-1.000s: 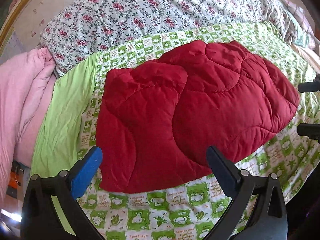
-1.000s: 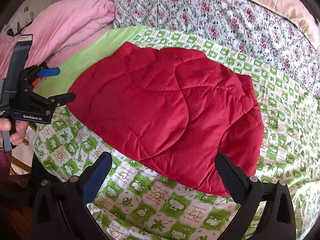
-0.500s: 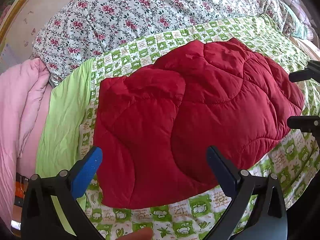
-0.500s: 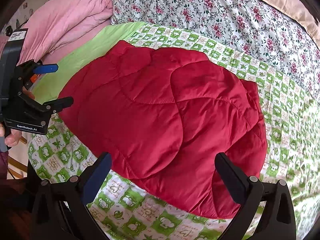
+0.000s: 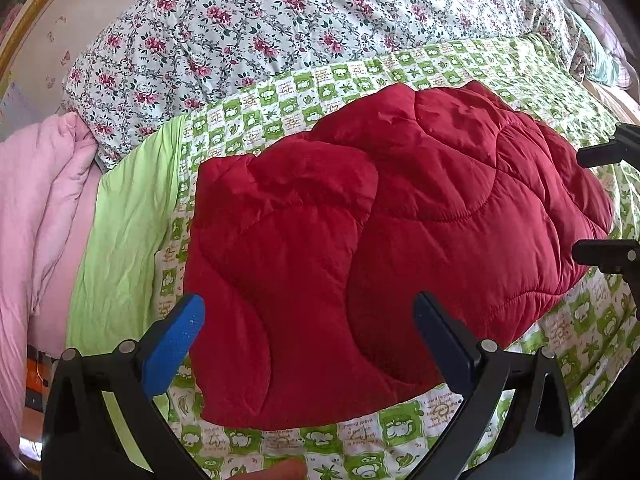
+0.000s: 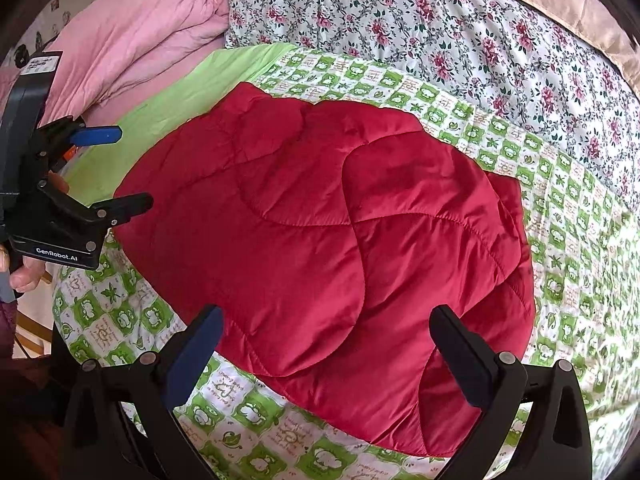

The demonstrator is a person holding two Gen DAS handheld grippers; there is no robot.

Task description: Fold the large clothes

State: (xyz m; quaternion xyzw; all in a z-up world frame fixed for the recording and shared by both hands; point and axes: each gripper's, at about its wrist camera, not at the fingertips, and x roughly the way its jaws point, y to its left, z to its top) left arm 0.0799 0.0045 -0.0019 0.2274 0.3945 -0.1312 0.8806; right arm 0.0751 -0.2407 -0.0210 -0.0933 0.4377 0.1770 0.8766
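You have a bed (image 5: 460, 412) covered by a green-and-white checked sheet (image 6: 568, 248) with a plain lime-green border toward its left edge. A folded red quilted garment (image 5: 380, 248) lies flat on the sheet near the front edge. A floral quilt (image 5: 280, 28) lies along the far side, and a pink duvet (image 6: 132, 36) is bunched at the far left corner.

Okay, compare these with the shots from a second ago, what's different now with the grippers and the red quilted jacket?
Both grippers, the left gripper and the right gripper, have closed in on the red quilted jacket, which now fills more of each view. The left one has also swung slightly leftward along it. Nothing was gripped or released: both are open and empty. The jacket lies folded in the same shape on the green checked sheet.
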